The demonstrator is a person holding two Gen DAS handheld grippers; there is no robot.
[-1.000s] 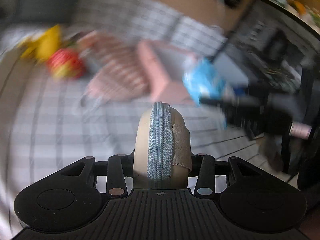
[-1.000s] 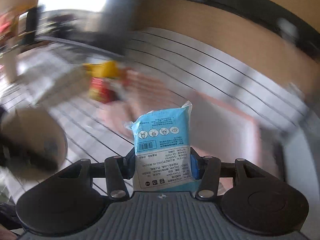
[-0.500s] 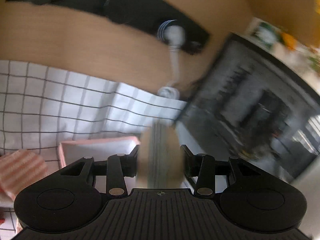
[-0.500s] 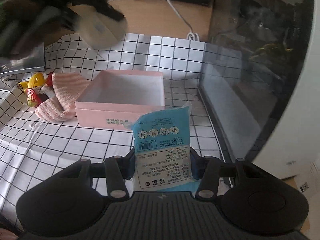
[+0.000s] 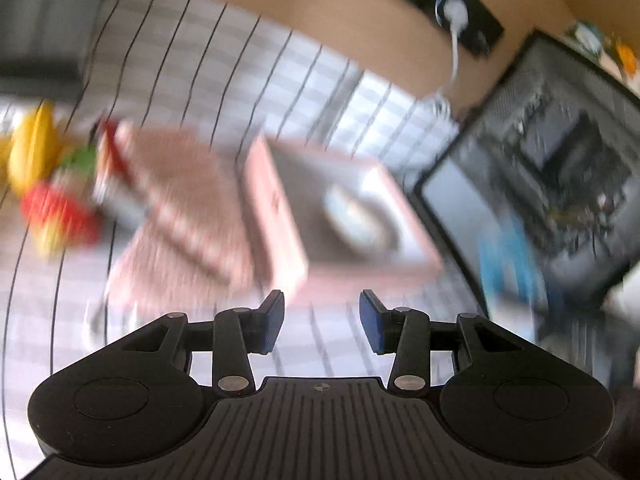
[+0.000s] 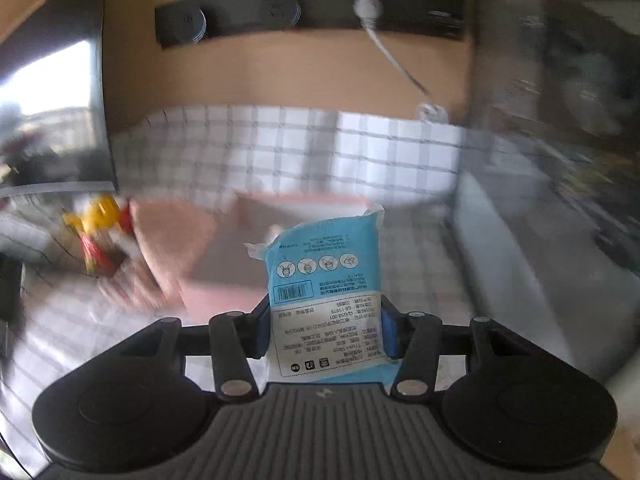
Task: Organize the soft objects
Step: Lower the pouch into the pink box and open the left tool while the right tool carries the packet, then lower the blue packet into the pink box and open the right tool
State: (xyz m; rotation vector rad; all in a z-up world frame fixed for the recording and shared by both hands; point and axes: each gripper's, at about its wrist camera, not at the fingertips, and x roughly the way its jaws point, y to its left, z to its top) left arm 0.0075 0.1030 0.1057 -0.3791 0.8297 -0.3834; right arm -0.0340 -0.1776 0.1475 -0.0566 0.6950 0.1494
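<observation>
Left wrist view: left gripper (image 5: pixel 321 319), black two-finger claw with blue pads, jaws spread wide with nothing between them, held above the white cloth with a black grid (image 5: pixel 224 80). Ahead of it, shallow pink cardboard box (image 5: pixel 276 216), open at the top; inside it a pale rounded item (image 5: pixel 352 216), too blurred to identify. Just left of the box, touching its side: folded pink-and-white striped towel (image 5: pixel 184 196). Further left: yellow, red and green soft toys (image 5: pixel 44 184), smeared by motion, shapes unclear. Right of the box: dark glass-fronted cabinet (image 5: pixel 560 184). A blue smear (image 5: pixel 508 260) shows near the cabinet's lower edge; what it is cannot be told from this view.

Right wrist view: right gripper (image 6: pixel 323 328), same pattern, jaws closed on a light blue plastic pack with white printed label and barcode (image 6: pixel 324 280); pack stands upright between the pads, its upper half projecting beyond the fingertips, carried clear of the cloth. Behind the pack: the pink box (image 6: pixel 224 276), the striped towel (image 6: pixel 168 240) to its left, the toys (image 6: pixel 98 228) further left. On the tan wall: black socket strip (image 6: pixel 312 12) with one white plug and cord (image 6: pixel 370 8).
</observation>
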